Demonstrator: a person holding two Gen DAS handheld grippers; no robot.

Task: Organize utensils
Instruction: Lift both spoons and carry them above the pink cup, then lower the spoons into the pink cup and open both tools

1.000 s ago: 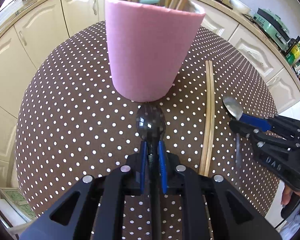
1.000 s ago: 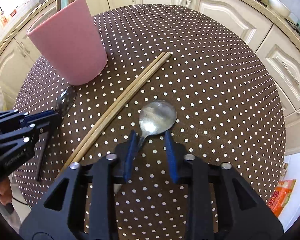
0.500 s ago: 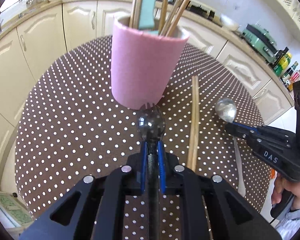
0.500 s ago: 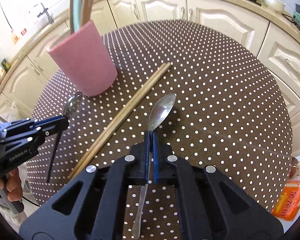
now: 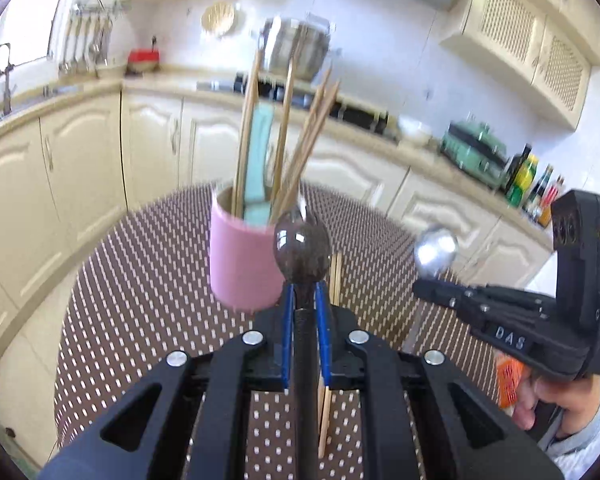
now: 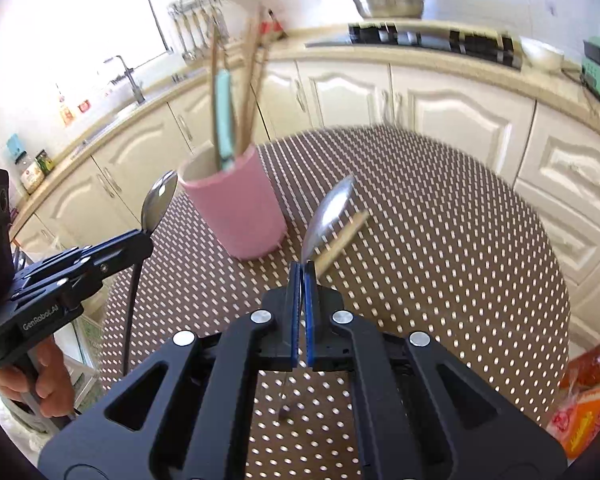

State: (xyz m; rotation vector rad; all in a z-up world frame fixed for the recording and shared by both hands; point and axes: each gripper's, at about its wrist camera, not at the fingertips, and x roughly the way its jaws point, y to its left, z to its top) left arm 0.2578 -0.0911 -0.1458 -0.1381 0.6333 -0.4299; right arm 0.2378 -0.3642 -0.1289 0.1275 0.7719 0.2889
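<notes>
Above a round table in a brown polka-dot cloth, the left gripper is clamped on the dark handle of a spork, its bowl raised in front of the pink utensil cup. The right gripper is pinched tight on a silver spoon, held clear of the cloth. A pair of wooden chopsticks lies on the table beside the cup; motion blur makes it hard to tell whether they touch it.
</notes>
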